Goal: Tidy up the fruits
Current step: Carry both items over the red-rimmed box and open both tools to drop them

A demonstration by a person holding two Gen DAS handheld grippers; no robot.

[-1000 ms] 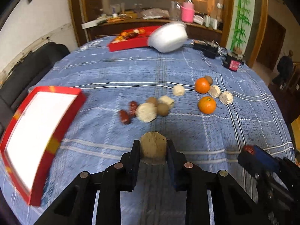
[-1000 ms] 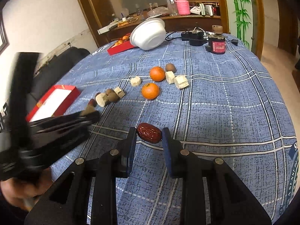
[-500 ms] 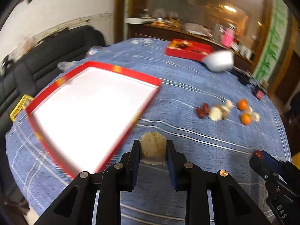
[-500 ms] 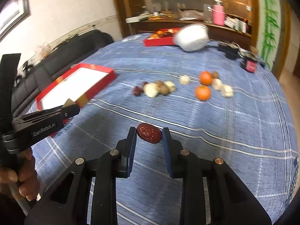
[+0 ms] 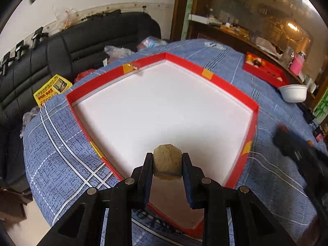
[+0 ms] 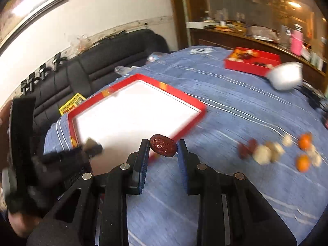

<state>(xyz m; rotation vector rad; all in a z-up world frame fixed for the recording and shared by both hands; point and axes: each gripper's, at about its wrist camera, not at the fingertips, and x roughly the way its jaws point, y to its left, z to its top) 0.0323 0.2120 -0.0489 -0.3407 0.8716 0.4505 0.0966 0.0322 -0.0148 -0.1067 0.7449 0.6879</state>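
My left tool (image 5: 167, 165), clenched on the tan chunk (image 5: 167, 165), hangs over the red tray's (image 5: 222, 82) near corner; my right tool (image 6: 163, 150), gripping the date (image 6: 163, 148), sits right of it.

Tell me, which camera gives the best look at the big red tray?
The left wrist view: the tray fills the frame, sharp, all four walls and its bare white floor visible. The right wrist view shows the same tray smaller, slanted and motion-blurred, its near corner hidden behind the date.

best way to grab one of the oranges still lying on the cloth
Take the nearer orange across its widest middle, coming straight down from above. It is round, so any axis works, but pale chunks sit close beside it; set the jaws on its bare sides.
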